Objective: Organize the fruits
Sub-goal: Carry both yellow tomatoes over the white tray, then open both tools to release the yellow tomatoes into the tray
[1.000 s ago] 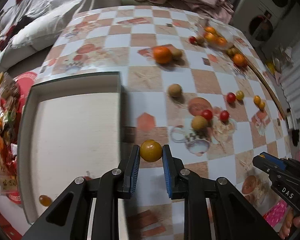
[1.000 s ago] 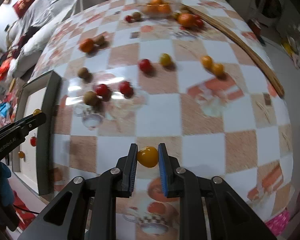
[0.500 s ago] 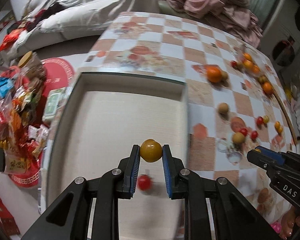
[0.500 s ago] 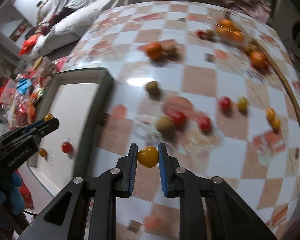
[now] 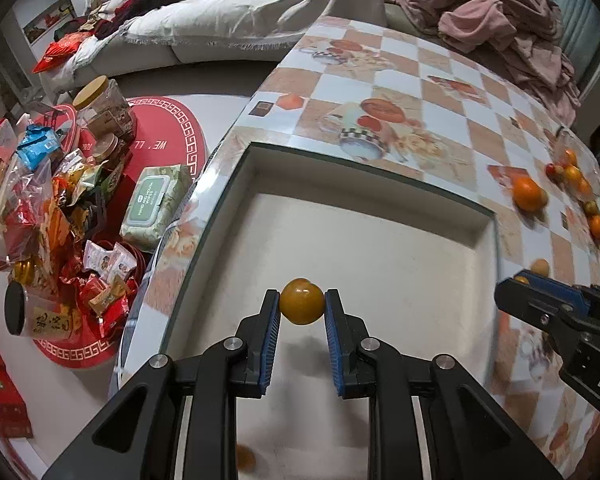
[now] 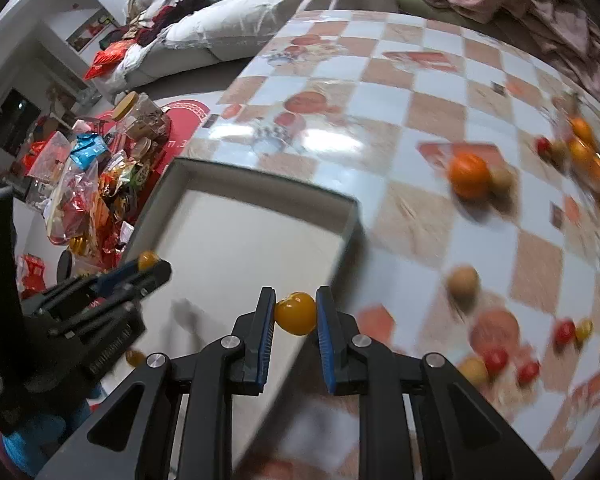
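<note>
My left gripper [image 5: 302, 316] is shut on a yellow-orange tomato [image 5: 302, 301] and holds it above the floor of the beige tray [image 5: 364, 188]. My right gripper [image 6: 295, 318] is shut on a yellow tomato [image 6: 296, 313] above the tray's right wall [image 6: 350, 224]. Each gripper shows in the other's view: the right [image 5: 528, 284] at the tray's right, the left [image 6: 152, 264] over the tray's left part. A small orange fruit [image 5: 246, 458] lies in the tray near its front. Several fruits lie on the checkered table, among them an orange [image 6: 469, 176], a brown fruit [image 6: 463, 282] and red tomatoes [image 6: 496, 360].
The checkered tablecloth [image 5: 420, 92] covers the table. To the left, lower down, a red mat holds snack bags [image 5: 40, 216], jars [image 5: 104, 108] and a green wipes pack [image 5: 156, 204]. A sofa [image 5: 228, 20] and pink clothes [image 5: 500, 20] lie behind the table.
Both grippers have moved left with their tomatoes. The left one has gone from the table to over the tray's middle. The right one has reached the tray's right wall.
</note>
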Tool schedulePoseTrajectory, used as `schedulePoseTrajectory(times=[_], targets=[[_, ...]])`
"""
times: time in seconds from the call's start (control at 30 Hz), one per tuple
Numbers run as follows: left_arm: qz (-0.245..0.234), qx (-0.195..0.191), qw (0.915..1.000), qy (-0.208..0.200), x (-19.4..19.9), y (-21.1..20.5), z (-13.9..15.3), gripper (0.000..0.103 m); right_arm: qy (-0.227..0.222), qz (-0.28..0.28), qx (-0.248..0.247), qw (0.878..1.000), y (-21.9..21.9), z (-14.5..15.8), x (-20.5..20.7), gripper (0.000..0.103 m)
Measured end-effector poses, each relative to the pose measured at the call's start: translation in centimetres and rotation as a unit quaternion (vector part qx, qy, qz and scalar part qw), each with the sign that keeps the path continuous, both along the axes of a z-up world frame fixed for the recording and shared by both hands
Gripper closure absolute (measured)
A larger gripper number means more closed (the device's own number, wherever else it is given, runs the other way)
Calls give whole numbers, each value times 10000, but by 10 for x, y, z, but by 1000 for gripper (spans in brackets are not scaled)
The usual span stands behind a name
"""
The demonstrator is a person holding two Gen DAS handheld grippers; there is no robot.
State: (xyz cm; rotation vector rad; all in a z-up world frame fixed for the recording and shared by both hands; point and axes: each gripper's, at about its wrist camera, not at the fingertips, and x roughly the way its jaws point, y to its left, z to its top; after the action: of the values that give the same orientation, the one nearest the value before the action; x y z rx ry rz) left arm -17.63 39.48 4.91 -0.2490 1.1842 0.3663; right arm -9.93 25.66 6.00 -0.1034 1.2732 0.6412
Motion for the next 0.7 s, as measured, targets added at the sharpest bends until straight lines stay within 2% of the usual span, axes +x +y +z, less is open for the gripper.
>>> schedulePoseTrajectory(times=[0.37,0.7], targets=[[140,-48,9996,223,10,15,-28,79,184,42,-252,9995,38,-35,24,81],[73,32,9997,211,10,14,-32,79,130,82,-506,9986,43,-49,26,80]])
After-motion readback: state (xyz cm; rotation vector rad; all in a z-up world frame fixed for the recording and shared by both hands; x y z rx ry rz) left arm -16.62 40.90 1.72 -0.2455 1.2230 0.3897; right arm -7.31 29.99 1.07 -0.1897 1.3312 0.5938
